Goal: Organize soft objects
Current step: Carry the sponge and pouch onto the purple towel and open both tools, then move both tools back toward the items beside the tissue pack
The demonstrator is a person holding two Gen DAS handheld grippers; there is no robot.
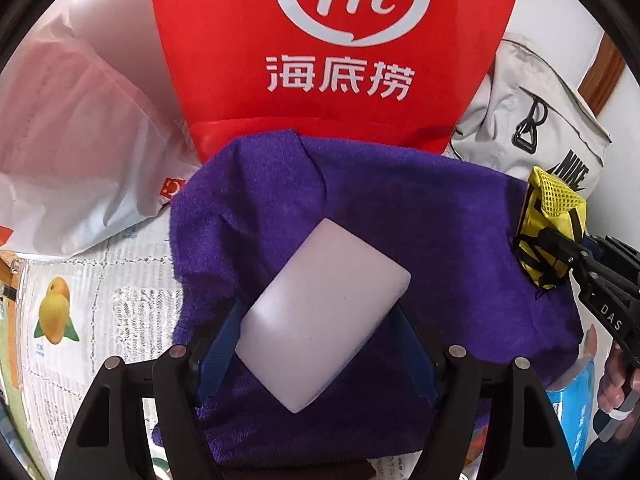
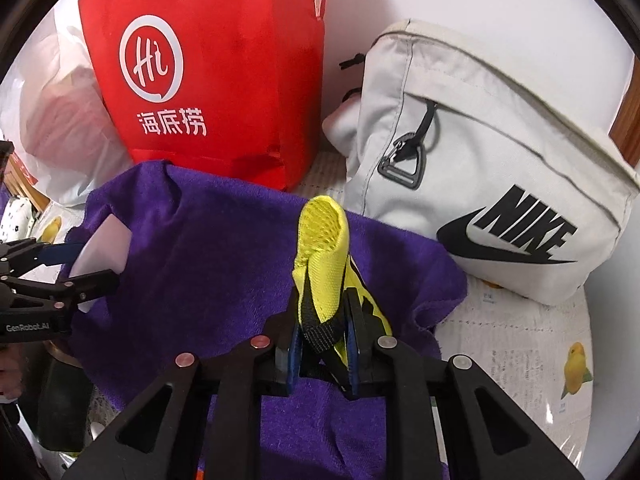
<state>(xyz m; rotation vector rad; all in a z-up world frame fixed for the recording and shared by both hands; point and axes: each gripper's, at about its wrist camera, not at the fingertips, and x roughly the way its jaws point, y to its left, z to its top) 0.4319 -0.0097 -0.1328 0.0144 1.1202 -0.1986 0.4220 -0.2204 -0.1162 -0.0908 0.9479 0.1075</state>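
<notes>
Purple terry fabric, the towel [image 1: 360, 208], is being used as the work surface at frame centre, spread over a fruit-printed table cover [image 1: 100, 300]. At the upper centre a red bag [image 1: 320, 60] is being kept upright behind the towel, with a white plastic bag [image 1: 80, 140] at upper left and a grey Nike bag [image 2: 500, 184] at upper right; free room is therefore being limited to the towel's near edge and the lower right of the right wrist view. A pale soft block [image 1: 324, 312] is being gripped by the left gripper [image 1: 316, 360], jaws set wide against its two sides. A yellow mesh pouch [image 2: 324, 256] is being pinched by the right gripper [image 2: 322, 352], jaws nearly closed, presumably so both items are being kept clear of the towel for sorting.
</notes>
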